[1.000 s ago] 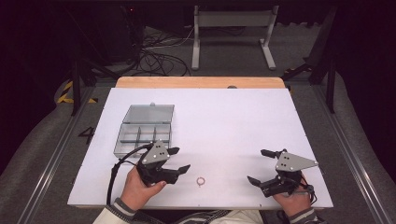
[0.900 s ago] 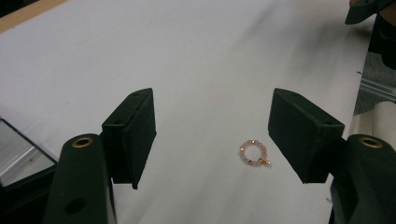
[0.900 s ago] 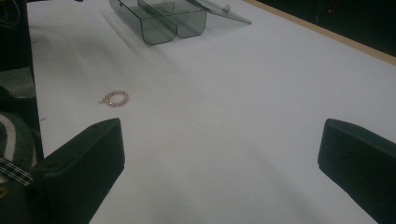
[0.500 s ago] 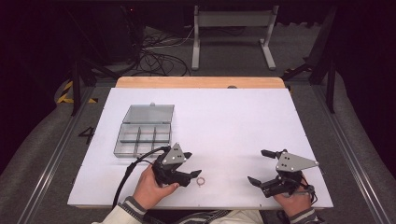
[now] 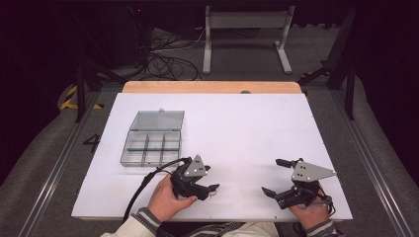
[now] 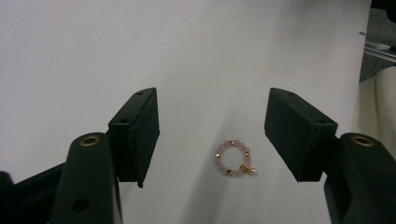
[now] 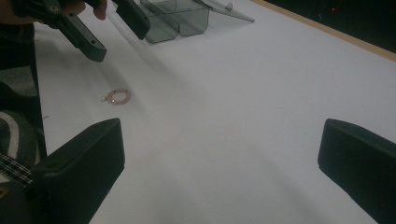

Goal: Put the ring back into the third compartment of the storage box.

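A small pink bead bracelet point(image 6: 236, 158) with gold bits lies flat on the white table point(image 5: 247, 123), near its front edge. My left gripper point(image 5: 211, 178) hangs just above it, open, and the bracelet sits between the two jaws in the left gripper view, nearer the right one, touching neither. The right gripper view shows the bracelet point(image 7: 117, 97) with the left gripper point(image 7: 116, 35) over it. My right gripper point(image 5: 272, 176) rests open and empty near the front right of the table.
A clear grey compartment box point(image 5: 150, 148) with its lid point(image 5: 158, 120) folded back stands at the left middle of the table, behind the left hand. A wooden strip point(image 5: 212, 87) runs along the table's far edge.
The left gripper has moved right, away from the box, until it is over the bracelet. The right gripper has stayed where it was.
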